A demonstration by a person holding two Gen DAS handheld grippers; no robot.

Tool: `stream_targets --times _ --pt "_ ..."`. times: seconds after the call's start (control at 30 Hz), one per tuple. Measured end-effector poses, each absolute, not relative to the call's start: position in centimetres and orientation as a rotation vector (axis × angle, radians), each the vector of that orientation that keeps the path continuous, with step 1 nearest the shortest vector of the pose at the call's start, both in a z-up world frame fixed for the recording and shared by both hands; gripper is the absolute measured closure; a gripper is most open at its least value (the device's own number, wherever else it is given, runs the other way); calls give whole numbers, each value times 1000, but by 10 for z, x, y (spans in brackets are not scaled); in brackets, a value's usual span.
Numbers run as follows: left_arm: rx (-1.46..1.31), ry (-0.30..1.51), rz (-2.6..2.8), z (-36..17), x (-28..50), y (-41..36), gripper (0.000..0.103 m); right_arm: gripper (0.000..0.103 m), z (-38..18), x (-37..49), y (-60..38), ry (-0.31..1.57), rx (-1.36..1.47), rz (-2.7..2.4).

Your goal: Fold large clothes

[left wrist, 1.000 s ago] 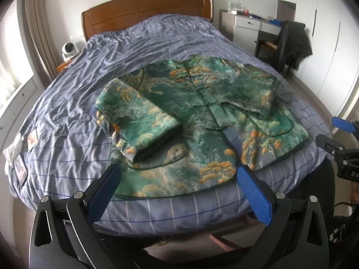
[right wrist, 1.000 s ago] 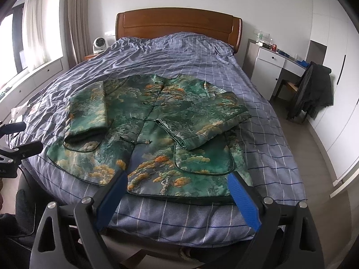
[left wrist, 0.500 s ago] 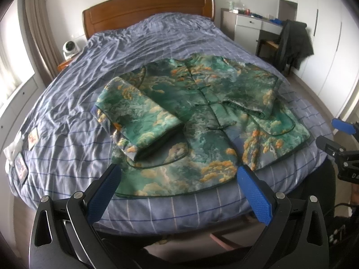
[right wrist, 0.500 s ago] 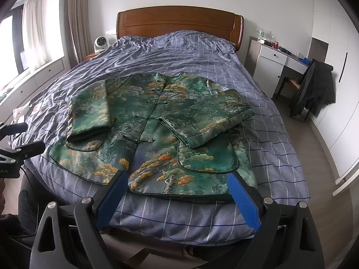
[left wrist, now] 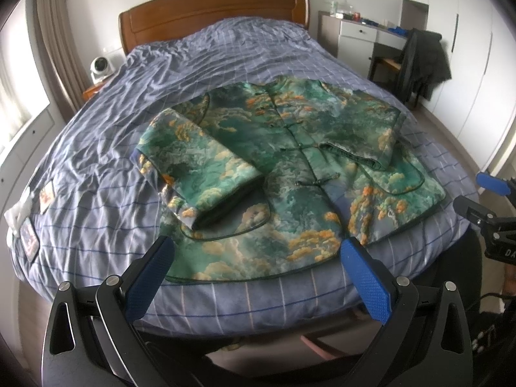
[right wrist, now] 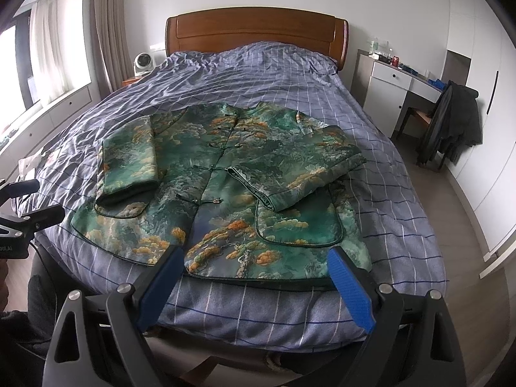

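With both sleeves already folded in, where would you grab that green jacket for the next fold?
Probably by the bottom hem, one corner each, coming in from the foot of the bed. The green jacket lies flat, buttons up, its hem along the near edge just beyond both open grippers, left gripper and right gripper. Pinching there would let the lower half lift toward the collar.

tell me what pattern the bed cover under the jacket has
The bed cover is purple-blue with a thin white and dark-blue grid check, clearest in the right wrist view.
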State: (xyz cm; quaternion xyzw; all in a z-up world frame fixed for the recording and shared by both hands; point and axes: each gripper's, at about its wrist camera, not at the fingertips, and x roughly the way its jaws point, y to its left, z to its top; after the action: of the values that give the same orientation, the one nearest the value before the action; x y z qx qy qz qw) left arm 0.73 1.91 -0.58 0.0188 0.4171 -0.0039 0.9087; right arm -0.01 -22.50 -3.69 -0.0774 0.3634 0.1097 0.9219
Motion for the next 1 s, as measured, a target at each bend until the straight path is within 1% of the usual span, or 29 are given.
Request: stream_targets --times 1.0 --pt "40 862 -11 -5 8 21 0 11 -39 1 -226 752 -158 227"
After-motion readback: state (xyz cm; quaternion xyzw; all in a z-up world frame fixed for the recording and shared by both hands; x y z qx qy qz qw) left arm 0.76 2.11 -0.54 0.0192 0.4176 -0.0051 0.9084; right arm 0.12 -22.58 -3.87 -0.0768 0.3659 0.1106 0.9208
